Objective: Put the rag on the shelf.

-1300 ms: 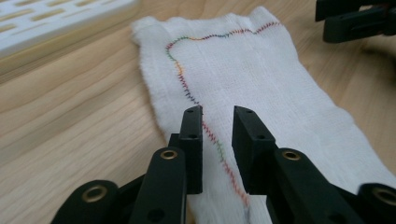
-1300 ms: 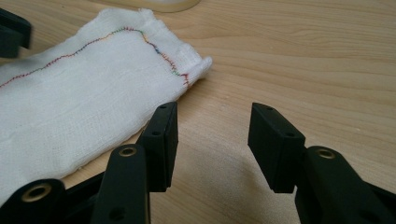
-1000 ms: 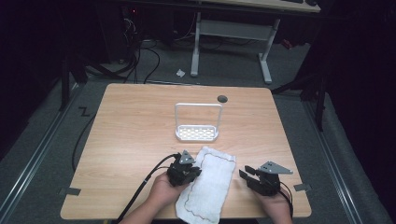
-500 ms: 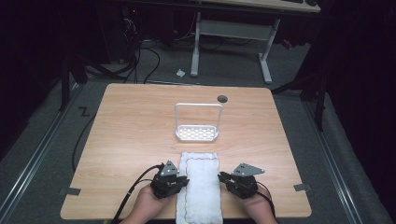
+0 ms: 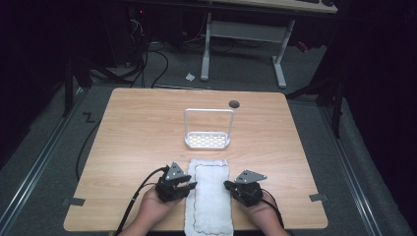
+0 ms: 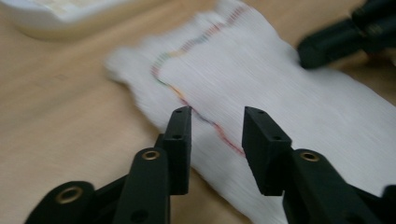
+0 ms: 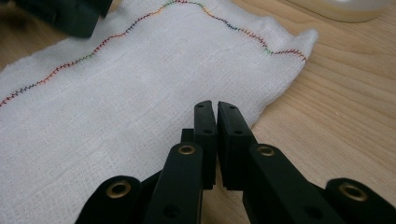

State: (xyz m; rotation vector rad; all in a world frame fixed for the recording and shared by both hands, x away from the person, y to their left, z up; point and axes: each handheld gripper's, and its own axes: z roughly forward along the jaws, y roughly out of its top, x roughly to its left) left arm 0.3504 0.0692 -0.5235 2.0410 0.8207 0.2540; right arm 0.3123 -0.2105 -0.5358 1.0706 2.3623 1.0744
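cloth: white cloth (image 5: 210,196) lies flat at the lower centre of the high view, on the table (image 5: 137,132); near end hangs over the front edge
long axis: runs from bottom of frame up toward the rack (image 5: 208,129)
left gripper (image 5: 175,184): jaws apart, empty, at the cloth's left edge, over the stitched border
right gripper (image 5: 239,188): jaws pressed together, nothing seen between them, tips at the right edge
nearer: about equal, one each side
obstacles: rack just beyond the far end; nothing between grippers and cloth
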